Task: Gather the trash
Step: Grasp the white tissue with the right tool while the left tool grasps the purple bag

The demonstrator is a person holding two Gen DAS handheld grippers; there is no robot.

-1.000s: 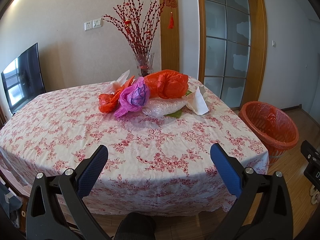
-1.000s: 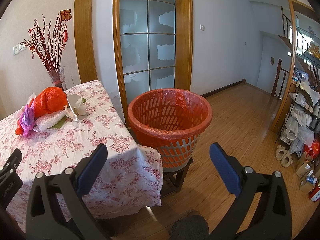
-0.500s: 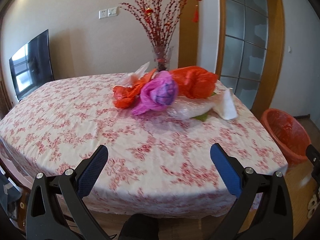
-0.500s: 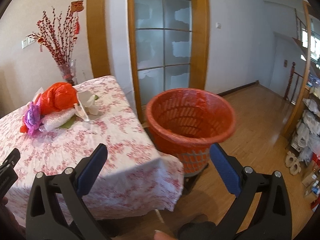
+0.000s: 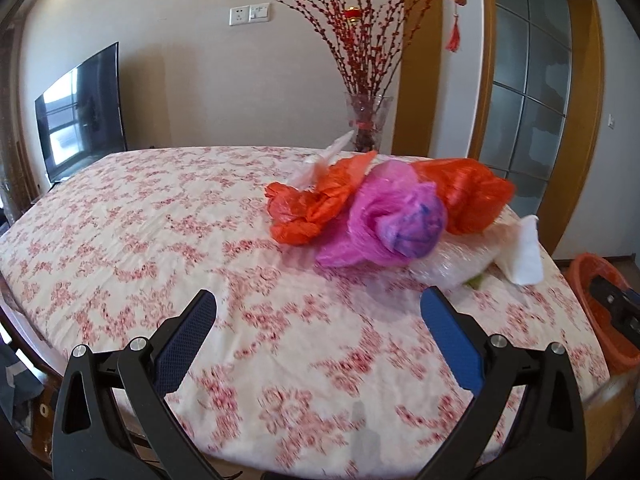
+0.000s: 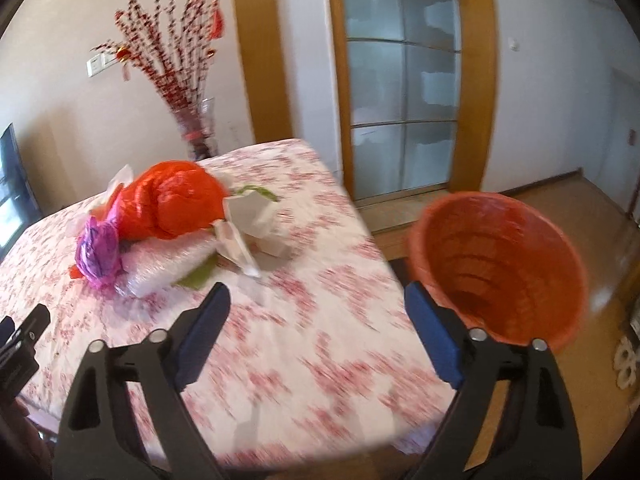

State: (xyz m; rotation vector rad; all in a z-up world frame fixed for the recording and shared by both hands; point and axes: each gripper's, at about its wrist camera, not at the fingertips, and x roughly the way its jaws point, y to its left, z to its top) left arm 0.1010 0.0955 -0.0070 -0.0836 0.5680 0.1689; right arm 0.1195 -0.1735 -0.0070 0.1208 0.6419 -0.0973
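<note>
A heap of trash lies on the flowered tablecloth (image 5: 160, 240): a crumpled orange bag (image 5: 312, 208), a pink-purple bag (image 5: 396, 216), a bigger orange bag (image 5: 468, 196), clear bubble wrap (image 5: 456, 264) and white paper (image 5: 524, 252). My left gripper (image 5: 318, 316) is open and empty over the near table, short of the heap. My right gripper (image 6: 316, 312) is open and empty over the table's right edge, with the heap (image 6: 176, 200) ahead to the left. The orange trash basket (image 6: 496, 264) stands beside the table, to the right.
A glass vase (image 5: 366, 124) with red branches stands behind the heap. A television (image 5: 82, 112) is at the far left. A glass door (image 6: 400, 80) and wooden floor (image 6: 580, 208) lie beyond the basket. Shoes (image 6: 628, 364) lie at the far right.
Both grippers have moved forward over the table and closer to the heap. The right gripper's view has swung left, so the basket now sits to its right. Both stay open.
</note>
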